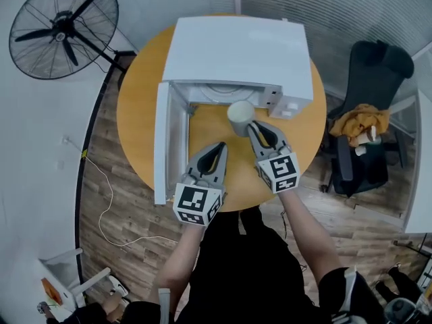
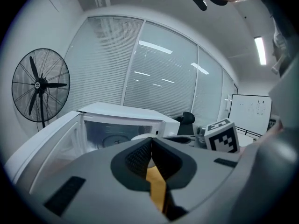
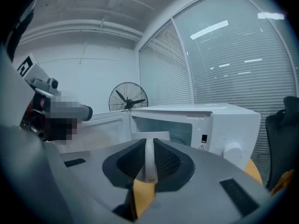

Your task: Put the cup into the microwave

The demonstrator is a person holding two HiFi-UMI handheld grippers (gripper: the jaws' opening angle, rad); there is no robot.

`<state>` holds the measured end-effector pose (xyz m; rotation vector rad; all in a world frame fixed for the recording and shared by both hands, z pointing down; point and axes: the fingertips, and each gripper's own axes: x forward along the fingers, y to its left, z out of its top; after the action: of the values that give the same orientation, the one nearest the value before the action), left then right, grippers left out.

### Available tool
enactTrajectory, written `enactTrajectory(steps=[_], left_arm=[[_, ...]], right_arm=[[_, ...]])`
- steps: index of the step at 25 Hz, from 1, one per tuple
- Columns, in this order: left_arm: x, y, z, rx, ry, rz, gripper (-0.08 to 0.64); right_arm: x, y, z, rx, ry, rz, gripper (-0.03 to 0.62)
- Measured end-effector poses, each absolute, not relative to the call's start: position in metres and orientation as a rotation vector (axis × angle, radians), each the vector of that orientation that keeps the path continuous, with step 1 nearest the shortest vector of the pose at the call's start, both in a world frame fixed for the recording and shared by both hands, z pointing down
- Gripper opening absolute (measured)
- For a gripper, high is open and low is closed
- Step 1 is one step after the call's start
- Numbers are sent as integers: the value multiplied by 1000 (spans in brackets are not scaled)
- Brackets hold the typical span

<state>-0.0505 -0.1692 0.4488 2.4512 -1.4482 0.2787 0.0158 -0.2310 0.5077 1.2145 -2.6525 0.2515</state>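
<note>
A white cup point(image 1: 240, 117) stands just in front of the open white microwave point(image 1: 237, 56) on the round orange table point(image 1: 138, 106). My right gripper point(image 1: 252, 127) is shut on the cup's handle point(image 3: 149, 158), which shows as a thin white strip pinched between the dark pads; the cup's rim point(image 3: 149, 135) rises just beyond them. My left gripper point(image 1: 221, 146) hangs over the table to the left of the cup, shut with nothing in it; in the left gripper view point(image 2: 150, 149) its pads meet. The microwave's cavity point(image 2: 112, 135) with its turntable faces both grippers.
The microwave door point(image 1: 162, 140) swings out to the left, beside my left gripper. A standing fan point(image 1: 64, 29) is at the far left on the floor. A black office chair point(image 1: 368, 120) with orange cloth stands at the right.
</note>
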Motion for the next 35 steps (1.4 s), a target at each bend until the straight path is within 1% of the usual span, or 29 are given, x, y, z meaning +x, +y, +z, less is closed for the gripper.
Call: enactTrajectory(steps=[16, 35], left_arm=[[-65, -219, 471, 2453, -1361, 321, -3], [-68, -226, 479, 2444, -1342, 309, -3]], right_arm=[[-11, -320, 552, 1307, -2581, 287, 57], [-23, -343, 580, 1344, -2530, 263, 58]])
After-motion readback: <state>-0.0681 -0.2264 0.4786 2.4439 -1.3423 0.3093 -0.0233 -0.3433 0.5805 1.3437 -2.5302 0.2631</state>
